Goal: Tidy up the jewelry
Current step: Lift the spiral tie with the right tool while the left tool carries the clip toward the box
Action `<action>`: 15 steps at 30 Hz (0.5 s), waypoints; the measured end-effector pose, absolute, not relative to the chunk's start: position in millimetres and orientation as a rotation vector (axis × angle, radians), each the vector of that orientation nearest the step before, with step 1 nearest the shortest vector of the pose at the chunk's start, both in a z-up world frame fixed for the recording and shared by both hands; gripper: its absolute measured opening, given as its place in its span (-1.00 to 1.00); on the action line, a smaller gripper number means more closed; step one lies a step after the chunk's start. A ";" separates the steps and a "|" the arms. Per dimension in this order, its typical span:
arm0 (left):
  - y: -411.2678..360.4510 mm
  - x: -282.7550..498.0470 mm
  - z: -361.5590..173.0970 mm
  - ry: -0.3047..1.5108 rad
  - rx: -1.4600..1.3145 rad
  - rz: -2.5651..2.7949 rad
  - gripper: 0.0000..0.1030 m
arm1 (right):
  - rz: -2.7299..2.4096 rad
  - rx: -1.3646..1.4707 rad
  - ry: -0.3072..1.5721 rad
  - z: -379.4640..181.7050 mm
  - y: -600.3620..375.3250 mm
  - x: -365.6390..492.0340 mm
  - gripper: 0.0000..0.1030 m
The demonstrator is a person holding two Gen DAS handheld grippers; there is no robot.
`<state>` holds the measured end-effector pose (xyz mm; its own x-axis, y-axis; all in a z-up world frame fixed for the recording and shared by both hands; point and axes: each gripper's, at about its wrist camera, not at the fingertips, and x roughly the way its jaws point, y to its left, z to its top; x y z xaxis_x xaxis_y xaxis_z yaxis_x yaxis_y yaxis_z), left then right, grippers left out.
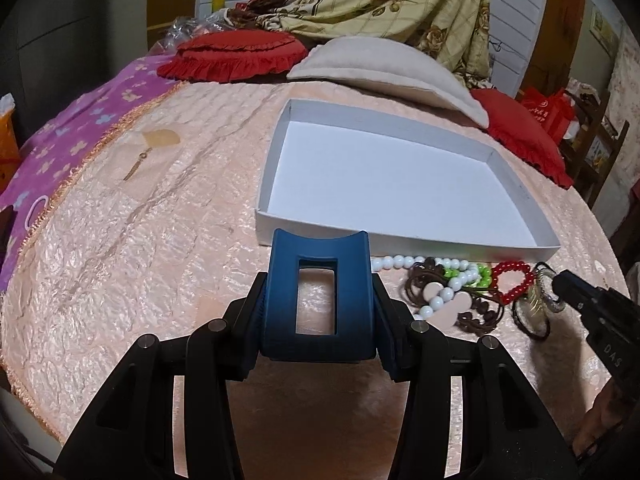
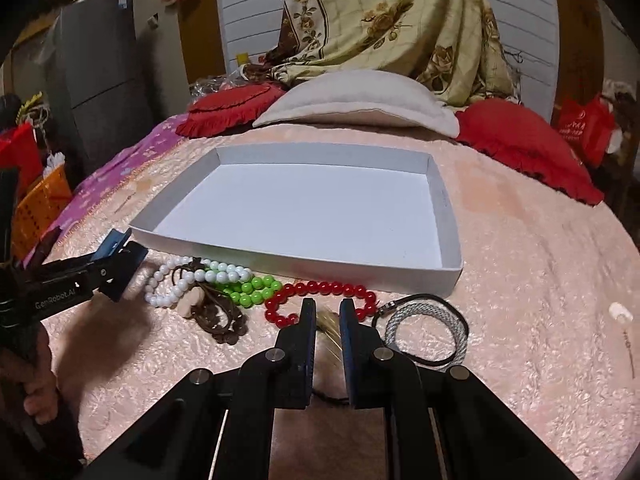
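Left tool (image 1: 318, 300) is clenched on a dark blue rectangular plastic hair claw clip (image 1: 318, 264), held above the bed's peach quilted cover (image 1: 140, 260), just short of the near wall of the shallow white cardboard box lid (image 1: 320, 240). The lid's floor is bare.

Right tool (image 2: 327, 320) is nearly closed, with a narrow gap between its fingers. A tuft of pale golden fringe (image 2: 328, 326) sits in that gap; can't tell if the pads actually pinch it.

The jewelry pile lies on the cover along the lid's near wall, outside it:
- white bead bracelet (image 2: 168, 284), tangled with a brown looped hair tie carrying pale pink discs (image 2: 212, 312)
- green bead bracelet (image 2: 252, 290), touching the white one
- red bead bracelet (image 2: 320, 292), just beyond the right tool's fingertips
- grey-white twisted cord ring with a black band (image 2: 424, 328), just to the right of the right tool

A gold tassel piece (image 1: 138, 164) lies well apart, far left on the cover. A pink ring (image 1: 36, 208) sits at the edge of the purple flowered sheet (image 1: 72, 136).
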<state>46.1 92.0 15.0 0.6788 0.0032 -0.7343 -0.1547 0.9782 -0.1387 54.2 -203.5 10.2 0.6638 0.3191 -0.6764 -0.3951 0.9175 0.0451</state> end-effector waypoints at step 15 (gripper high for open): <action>93.6 46.6 11.9 0.832 -0.196 0.102 -0.10 | 0.359 -0.078 0.754 10.6 -227.2 60.8 -0.79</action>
<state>46.6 93.6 11.9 0.6701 0.0136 -0.7422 -0.1668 0.9770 -0.1327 60.8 -227.2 10.6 0.6716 0.2903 -0.6817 -0.3456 0.9366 0.0583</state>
